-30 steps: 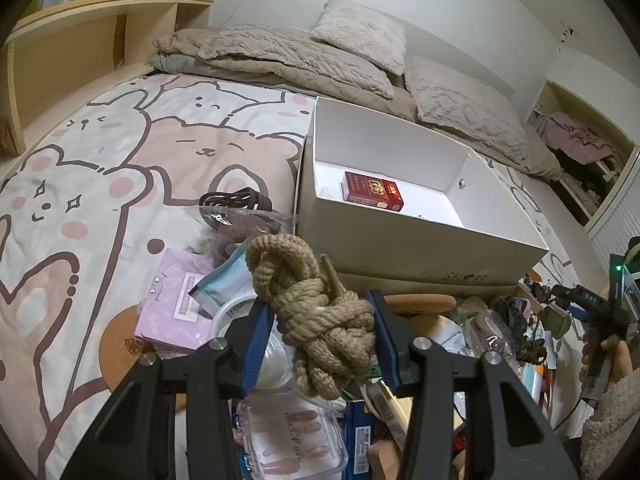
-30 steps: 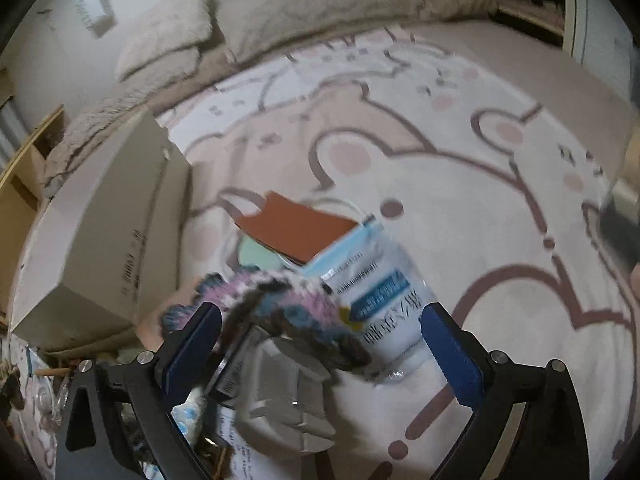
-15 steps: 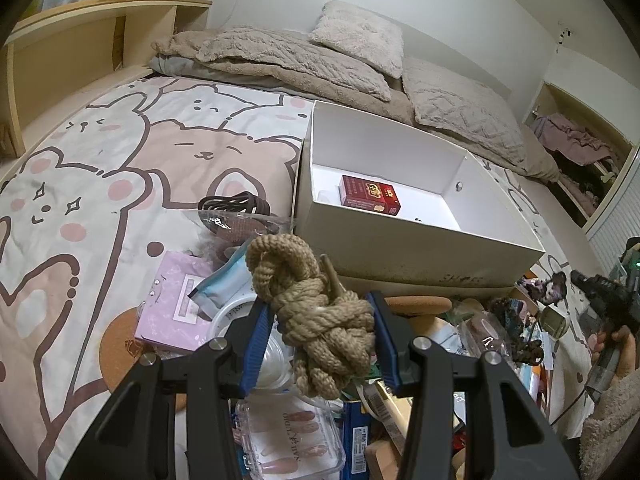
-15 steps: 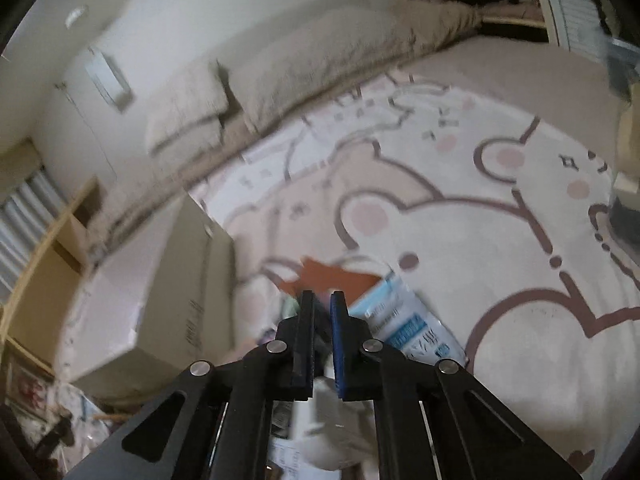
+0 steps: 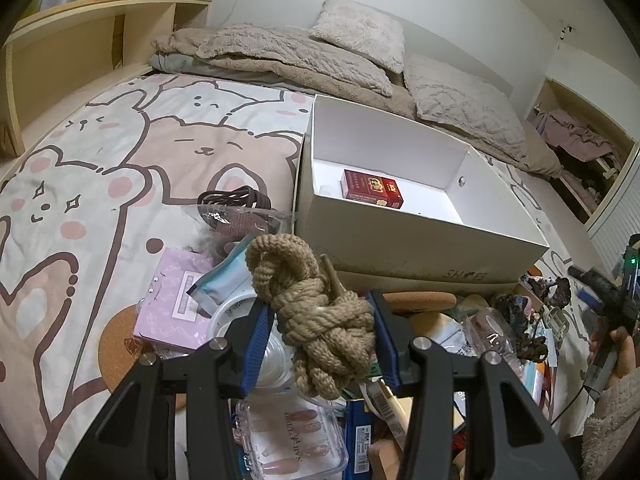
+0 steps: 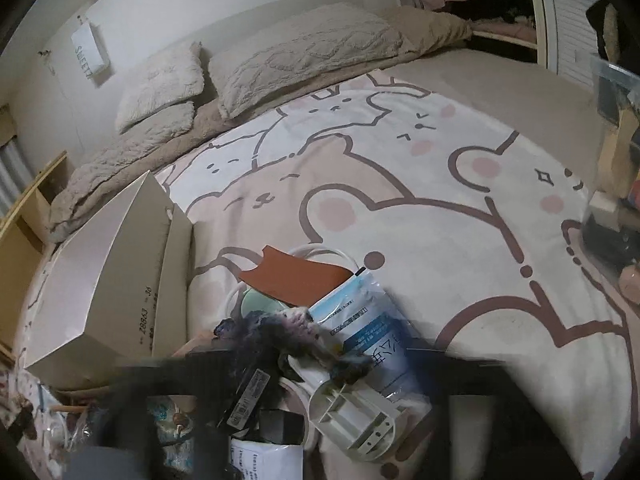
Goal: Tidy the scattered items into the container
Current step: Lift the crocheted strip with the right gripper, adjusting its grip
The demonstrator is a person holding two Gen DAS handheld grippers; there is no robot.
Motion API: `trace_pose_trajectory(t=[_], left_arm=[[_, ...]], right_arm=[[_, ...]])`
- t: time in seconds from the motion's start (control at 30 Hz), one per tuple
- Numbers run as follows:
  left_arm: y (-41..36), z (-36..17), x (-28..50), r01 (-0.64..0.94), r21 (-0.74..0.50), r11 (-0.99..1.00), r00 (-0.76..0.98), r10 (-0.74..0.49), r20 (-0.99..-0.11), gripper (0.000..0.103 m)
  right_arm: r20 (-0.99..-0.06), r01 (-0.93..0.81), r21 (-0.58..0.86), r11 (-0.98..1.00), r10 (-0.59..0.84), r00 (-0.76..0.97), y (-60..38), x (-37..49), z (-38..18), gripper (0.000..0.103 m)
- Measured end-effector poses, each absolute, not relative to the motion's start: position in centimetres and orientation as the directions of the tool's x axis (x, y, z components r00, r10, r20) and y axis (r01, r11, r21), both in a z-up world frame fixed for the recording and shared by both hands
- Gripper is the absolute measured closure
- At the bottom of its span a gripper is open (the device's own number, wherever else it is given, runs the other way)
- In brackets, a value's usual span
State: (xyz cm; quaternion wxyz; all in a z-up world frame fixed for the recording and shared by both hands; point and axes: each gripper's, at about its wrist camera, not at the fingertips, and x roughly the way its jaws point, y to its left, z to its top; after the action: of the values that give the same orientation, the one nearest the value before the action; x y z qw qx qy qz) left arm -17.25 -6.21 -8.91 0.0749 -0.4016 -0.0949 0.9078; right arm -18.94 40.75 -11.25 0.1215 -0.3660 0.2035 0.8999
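Note:
My left gripper is shut on a knotted tan rope and holds it above a pile of clutter, just in front of the white box. A red packet lies in the box. The right gripper shows only as a dark motion smear along the bottom of the right wrist view, over a purple fuzzy item, a blue-and-white pouch and a white plastic holder. The box stands to its left. In the left wrist view the right gripper's body is at the far right.
Pile items in the left view: a purple card, a clear nail-tip case, a dark cord, a cork coaster. A brown sheet lies by the pouch. Pillows and blanket at the bed's head.
The left gripper and rope have stayed almost still. The right gripper was open a second ago, shut half a second ago and raised, and is now a blur low over the clutter.

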Motion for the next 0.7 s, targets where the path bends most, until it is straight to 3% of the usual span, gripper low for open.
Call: trace_pose_trajectory(t=[0.1,0.3,0.33,0.37,0.4,0.47,0.5,0.53,0.7], left_arm=[[-6.2,-8.9,-17.3,-0.06,-0.234,-0.971,-0.666,0.213,-0.715,0.056],[-6.2,-8.9,-17.3,-0.06,-0.234,-0.97,-0.666,0.213,-0.715,0.056],[-6.2,-8.9,-17.3,-0.06,-0.234,-0.97,-0.666,0.213,-0.715,0.056],[-6.2,-8.9,-17.3,-0.061,-0.234,-0.97,-0.666,0.214,-0.715,0.056],[-6.2,-8.9,-17.2,-0.061,-0.234,-0.97,-0.666,0.214,-0.714,0.056],[-6.1,-8.9,-17.3,-0.062,-0.233,-0.97,-0.667,0.214,-0.714,0.056],[-6.0,-8.9,-17.3,-0.062,-0.234,-0.97,-0.667,0.215,-0.714,0.056],[-6.0,-8.9,-17.3,-0.062,-0.234,-0.97,-0.667,0.215,-0.713,0.056],[-6.1,-8.8,-17.3,-0.062,-0.235,-0.97,-0.67,0.215,-0.711,0.056]], right_arm=[[-0.709,-0.359,0.262,-0.896,0.074,-0.701,40.6,-19.2,-11.4,0.0],[-0.806,-0.373,0.162,-0.913,0.096,-0.584,40.2,-21.1,-14.3,0.002],[-0.816,-0.374,0.156,-0.914,0.094,-0.571,40.3,-21.4,-14.7,0.014],[-0.822,-0.375,0.157,-0.914,0.09,-0.563,40.5,-21.5,-15.0,0.033],[-0.826,-0.37,0.17,-0.913,0.072,-0.559,40.6,-21.7,-15.2,0.043],[-0.824,-0.348,0.207,-0.914,0.029,-0.566,40.8,-21.7,-15.5,0.077],[-0.818,-0.343,0.209,-0.916,0.028,-0.574,40.7,-21.6,-15.4,0.085],[-0.808,-0.34,0.21,-0.917,0.034,-0.588,40.8,-21.4,-15.1,0.092],[-0.721,-0.317,0.289,-0.903,0.013,-0.693,40.7,-19.8,-12.2,0.096]])
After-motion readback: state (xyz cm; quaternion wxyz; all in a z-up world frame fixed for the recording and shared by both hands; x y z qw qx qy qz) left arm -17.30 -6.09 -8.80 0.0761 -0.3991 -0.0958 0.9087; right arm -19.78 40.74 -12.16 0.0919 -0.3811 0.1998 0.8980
